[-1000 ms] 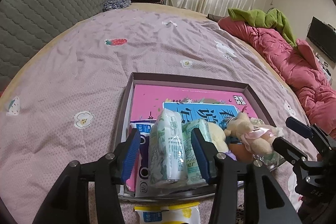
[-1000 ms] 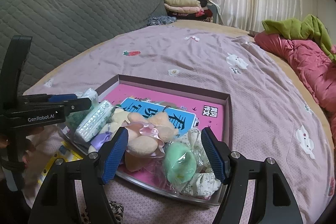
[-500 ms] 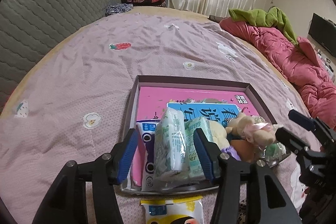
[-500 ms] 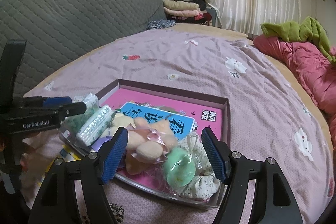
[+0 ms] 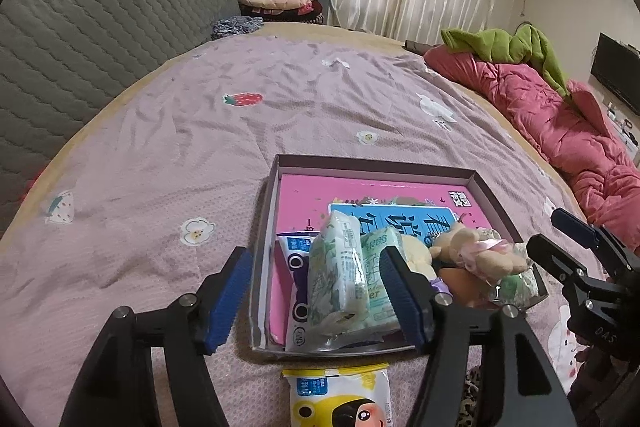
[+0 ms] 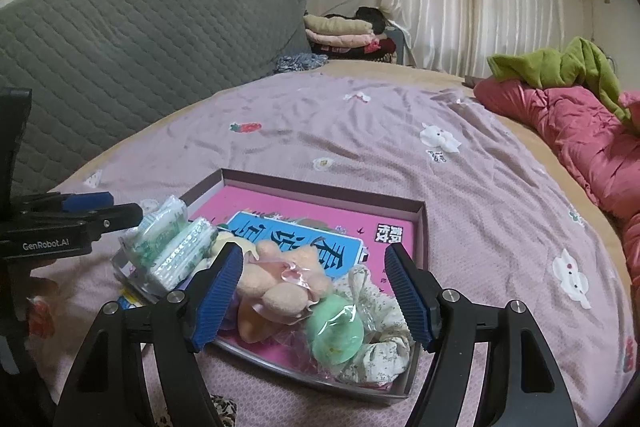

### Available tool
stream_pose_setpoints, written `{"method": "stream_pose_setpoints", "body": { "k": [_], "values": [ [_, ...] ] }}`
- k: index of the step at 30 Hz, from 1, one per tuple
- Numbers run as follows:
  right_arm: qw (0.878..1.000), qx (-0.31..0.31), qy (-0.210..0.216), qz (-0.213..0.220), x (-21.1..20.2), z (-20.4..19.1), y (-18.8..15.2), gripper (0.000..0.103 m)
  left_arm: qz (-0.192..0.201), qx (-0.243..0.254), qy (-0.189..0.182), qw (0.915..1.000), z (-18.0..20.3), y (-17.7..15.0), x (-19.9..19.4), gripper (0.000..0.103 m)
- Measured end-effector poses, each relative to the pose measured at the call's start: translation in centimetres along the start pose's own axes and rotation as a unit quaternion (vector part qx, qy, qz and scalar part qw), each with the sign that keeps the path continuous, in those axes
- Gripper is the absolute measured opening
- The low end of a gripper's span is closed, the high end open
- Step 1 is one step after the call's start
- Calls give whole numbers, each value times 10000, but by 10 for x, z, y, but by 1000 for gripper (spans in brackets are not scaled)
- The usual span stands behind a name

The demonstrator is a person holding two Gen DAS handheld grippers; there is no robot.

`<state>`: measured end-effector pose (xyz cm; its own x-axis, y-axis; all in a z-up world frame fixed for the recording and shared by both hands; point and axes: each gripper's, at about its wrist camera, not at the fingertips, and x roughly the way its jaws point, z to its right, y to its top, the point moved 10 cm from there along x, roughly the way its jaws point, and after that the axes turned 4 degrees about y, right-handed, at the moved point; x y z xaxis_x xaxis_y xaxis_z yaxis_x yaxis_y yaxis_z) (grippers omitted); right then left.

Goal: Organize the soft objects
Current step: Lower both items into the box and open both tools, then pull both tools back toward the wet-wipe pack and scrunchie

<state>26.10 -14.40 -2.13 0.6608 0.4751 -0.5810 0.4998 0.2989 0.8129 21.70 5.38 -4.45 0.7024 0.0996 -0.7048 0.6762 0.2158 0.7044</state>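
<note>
Since left gripper [image 5: 316, 297] jaws just opened wide, 2 tissue packs [image 5: 334, 275] sit released between fingers in tray [image 5: 264, 227]; right gripper [image 6: 314, 297] wide over plush bear [image 6: 280, 287].

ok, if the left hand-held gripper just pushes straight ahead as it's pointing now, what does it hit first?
Probably the green tissue packs in the shallow box. The left hand-held gripper, jaws just opened and off them, points right at them; depth is uncertain.

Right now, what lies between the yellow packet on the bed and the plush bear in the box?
In the left wrist view, the box's near wall and two green tissue packs lie between the yellow packet and the plush bear.
</note>
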Motion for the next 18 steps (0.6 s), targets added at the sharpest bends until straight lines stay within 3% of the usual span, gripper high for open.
{"method": "stream_pose_setpoints", "body": {
  "k": [18],
  "values": [
    [9996,41,37,264,-17,-3,8,76,57,-77,87,9999,-9,-5,-21,66]
  ]
}}
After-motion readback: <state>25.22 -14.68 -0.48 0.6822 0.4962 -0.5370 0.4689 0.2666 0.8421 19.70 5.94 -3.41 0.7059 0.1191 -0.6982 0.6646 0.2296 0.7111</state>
